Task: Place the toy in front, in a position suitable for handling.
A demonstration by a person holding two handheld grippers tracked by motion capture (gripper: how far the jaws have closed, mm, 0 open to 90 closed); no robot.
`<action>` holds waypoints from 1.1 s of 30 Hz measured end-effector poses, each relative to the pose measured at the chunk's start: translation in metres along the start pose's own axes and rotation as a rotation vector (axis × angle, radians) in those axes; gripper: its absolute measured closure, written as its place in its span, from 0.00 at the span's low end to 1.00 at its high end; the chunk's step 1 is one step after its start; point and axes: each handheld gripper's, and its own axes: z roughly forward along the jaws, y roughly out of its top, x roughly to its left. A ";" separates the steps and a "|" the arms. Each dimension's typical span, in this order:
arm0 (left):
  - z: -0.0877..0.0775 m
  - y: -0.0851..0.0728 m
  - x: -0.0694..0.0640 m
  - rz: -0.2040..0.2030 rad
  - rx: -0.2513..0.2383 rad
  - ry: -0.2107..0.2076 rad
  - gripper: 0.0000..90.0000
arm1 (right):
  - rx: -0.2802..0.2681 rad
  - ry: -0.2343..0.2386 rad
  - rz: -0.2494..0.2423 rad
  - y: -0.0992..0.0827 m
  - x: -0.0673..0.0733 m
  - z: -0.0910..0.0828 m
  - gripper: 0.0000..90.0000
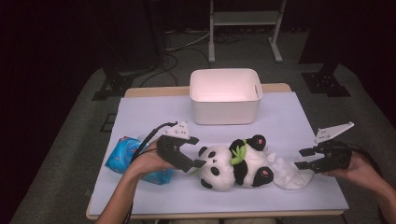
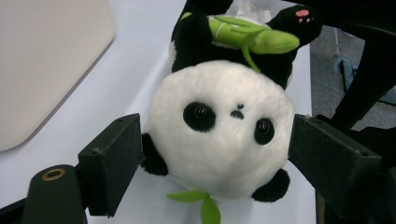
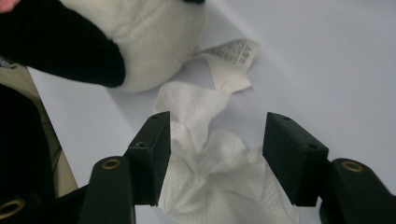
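I see the panda plush (image 1: 236, 163) lying on the counter (image 1: 154, 114) in front of the white bin (image 1: 225, 96). My left gripper (image 1: 198, 151) has its fingers (image 2: 112, 161) apart on both sides of the panda's head, without pressing it. My right gripper (image 1: 302, 158) hangs with fingers (image 3: 154, 154) apart over the crumpled tissue (image 3: 219, 182) just beside the panda.

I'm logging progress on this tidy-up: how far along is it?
Nothing looks packed yet: the white bin appears empty. In hand: the left gripper has open jaws either side of the panda's head without pressing, and the right gripper is open over the crumpled tissue. Left, probably: panda, tissue and the blue packet, all on the table.
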 end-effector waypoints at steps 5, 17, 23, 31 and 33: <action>0.000 -0.007 -0.002 -0.010 -0.006 0.003 0.18 | -0.011 0.018 -0.030 0.016 -0.001 0.001 0.43; 0.000 -0.022 -0.004 -0.037 0.005 0.026 0.12 | -0.008 0.045 -0.103 0.059 -0.002 0.008 0.40; -0.001 -0.027 -0.007 -0.039 0.006 0.044 0.11 | 0.000 0.056 -0.129 0.082 -0.002 0.011 0.38; 0.002 -0.033 -0.008 -0.052 -0.004 0.041 0.11 | -0.001 0.054 -0.193 0.114 0.003 0.011 0.35; 0.001 -0.034 -0.008 -0.054 -0.009 0.044 0.11 | 0.004 0.059 -0.219 0.125 0.005 0.011 0.35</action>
